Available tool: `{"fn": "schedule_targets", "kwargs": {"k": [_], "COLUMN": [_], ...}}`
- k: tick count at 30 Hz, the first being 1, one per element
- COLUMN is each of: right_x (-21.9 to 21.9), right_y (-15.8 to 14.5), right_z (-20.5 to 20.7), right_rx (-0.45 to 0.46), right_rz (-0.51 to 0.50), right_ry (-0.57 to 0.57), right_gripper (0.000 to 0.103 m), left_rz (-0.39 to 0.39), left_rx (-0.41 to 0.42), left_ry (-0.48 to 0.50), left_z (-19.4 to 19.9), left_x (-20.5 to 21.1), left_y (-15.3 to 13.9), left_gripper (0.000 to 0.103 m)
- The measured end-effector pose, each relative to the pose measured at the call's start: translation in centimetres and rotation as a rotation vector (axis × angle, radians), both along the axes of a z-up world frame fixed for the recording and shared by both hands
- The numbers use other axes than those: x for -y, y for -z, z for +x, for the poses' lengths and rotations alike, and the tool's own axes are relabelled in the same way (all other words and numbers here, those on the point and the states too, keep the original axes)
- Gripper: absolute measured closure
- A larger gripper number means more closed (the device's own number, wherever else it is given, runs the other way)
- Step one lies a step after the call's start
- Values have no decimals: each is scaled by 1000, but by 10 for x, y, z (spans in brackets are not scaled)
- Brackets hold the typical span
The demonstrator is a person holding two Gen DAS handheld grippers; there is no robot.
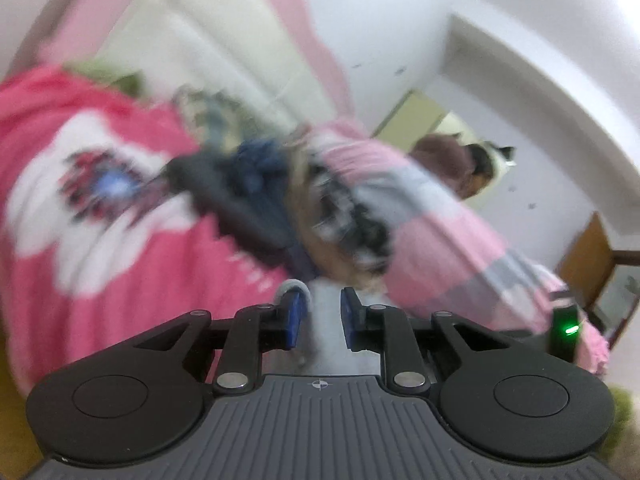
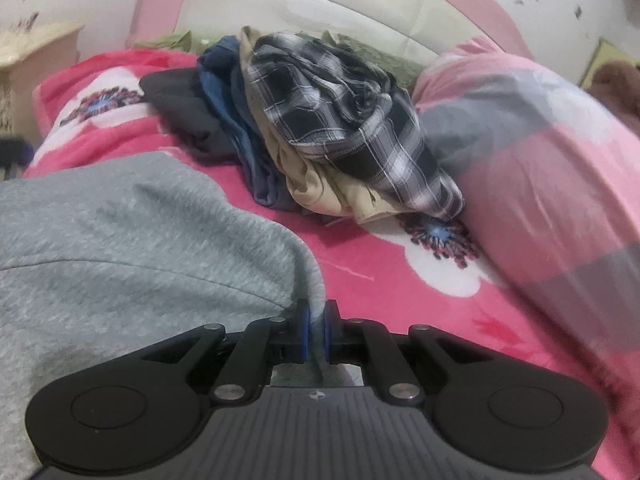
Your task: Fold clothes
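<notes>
My right gripper (image 2: 316, 330) is shut on the edge of a grey sweatshirt (image 2: 120, 240), which spreads to the left over the pink flowered blanket (image 2: 380, 264). Behind it lies a pile of clothes (image 2: 320, 120): a black-and-white plaid shirt, a beige garment, blue and dark pieces. In the blurred left wrist view, my left gripper (image 1: 320, 320) has its blue pads a small gap apart with grey fabric (image 1: 296, 288) between them and against the left pad; whether it grips is unclear. The pile (image 1: 280, 208) lies ahead of it.
A pink and grey striped quilt roll (image 2: 540, 160) lies at the right of the bed. A white and pink headboard (image 2: 320, 4) stands behind. A bedside cabinet (image 2: 36, 64) is at the far left. A wooden door (image 1: 588, 256) shows at the right.
</notes>
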State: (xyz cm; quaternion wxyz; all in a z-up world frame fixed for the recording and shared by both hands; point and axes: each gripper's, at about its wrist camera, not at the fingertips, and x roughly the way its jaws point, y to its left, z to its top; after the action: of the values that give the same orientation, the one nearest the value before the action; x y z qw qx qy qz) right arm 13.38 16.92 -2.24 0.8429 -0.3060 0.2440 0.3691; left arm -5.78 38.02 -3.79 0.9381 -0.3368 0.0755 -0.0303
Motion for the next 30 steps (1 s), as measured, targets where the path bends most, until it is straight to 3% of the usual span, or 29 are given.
{"fn": "schedule_targets", "kwargs": {"k": [1, 3, 4, 7, 9, 10, 17, 21, 24, 26, 29, 30], "right_x": [2, 7, 9, 22, 37, 46, 92, 117, 137, 147, 154, 156], "right_y": [1, 1, 1, -6, -15, -20, -27, -31, -34, -36, -39, -40], "right_z": [1, 4, 5, 5, -3, -9, -18, -23, -27, -30, -38, -41], "right_rx": [-12, -33, -47, -83, -63, -43, -30, -23, -18, -18, -25, -28], "right_rz": [13, 35, 44, 89, 124, 140, 157, 166, 173, 179, 194, 200], "right_ry": [0, 1, 0, -22, -42, -54, 22, 67, 100, 115, 119, 119], "right_gripper": [96, 95, 94, 86, 57, 54, 53, 53, 53, 54, 54, 54], "left_rz": [-46, -227, -249, -216, -232, -234, -48, 57, 79, -26, -359, -428], "left_rx": [4, -47, -62, -90, -108, -112, -153, -118, -73, -127, -287, -344], "left_ry": [54, 204, 228, 198, 182, 170, -140, -125, -81, -65, -5, 14], "left_z": [8, 42, 56, 83, 87, 85, 26, 12, 10, 17, 33, 37], "left_x": [3, 10, 14, 20, 16, 12, -32, -13, -10, -31, -77, -88], "left_y": [-5, -4, -4, -11, -14, -15, -19, -38, -52, -44, 0, 13], "left_gripper": [79, 76, 76, 76, 76, 76, 77, 76, 75, 75, 74, 75]}}
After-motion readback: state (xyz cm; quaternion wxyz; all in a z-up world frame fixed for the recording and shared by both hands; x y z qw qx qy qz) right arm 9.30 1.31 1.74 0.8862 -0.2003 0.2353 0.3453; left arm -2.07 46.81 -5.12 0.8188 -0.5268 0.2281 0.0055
